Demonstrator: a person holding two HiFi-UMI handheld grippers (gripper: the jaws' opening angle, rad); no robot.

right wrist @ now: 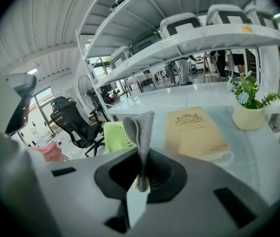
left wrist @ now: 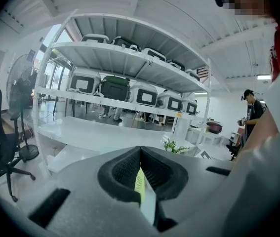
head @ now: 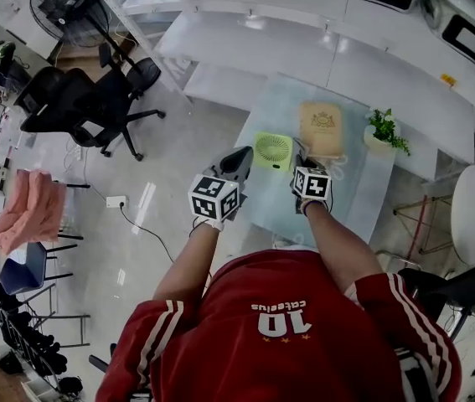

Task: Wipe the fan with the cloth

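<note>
Head view: at the centre of the frame, a green fan [head: 273, 151] stands on a glass worktop [head: 346, 199], with a tan book [head: 321, 126] at its upper right. The left gripper [head: 239, 162] sits by the fan's left edge and the right gripper [head: 303, 167] by its right.

Left gripper view: the jaws are clenched together and empty. A sliver of fan green shows through the slit.

Right gripper view: the jaws grasp a grey cloth [right wrist: 142, 127] that stands upright at centre, with the fan just left of it.
</note>
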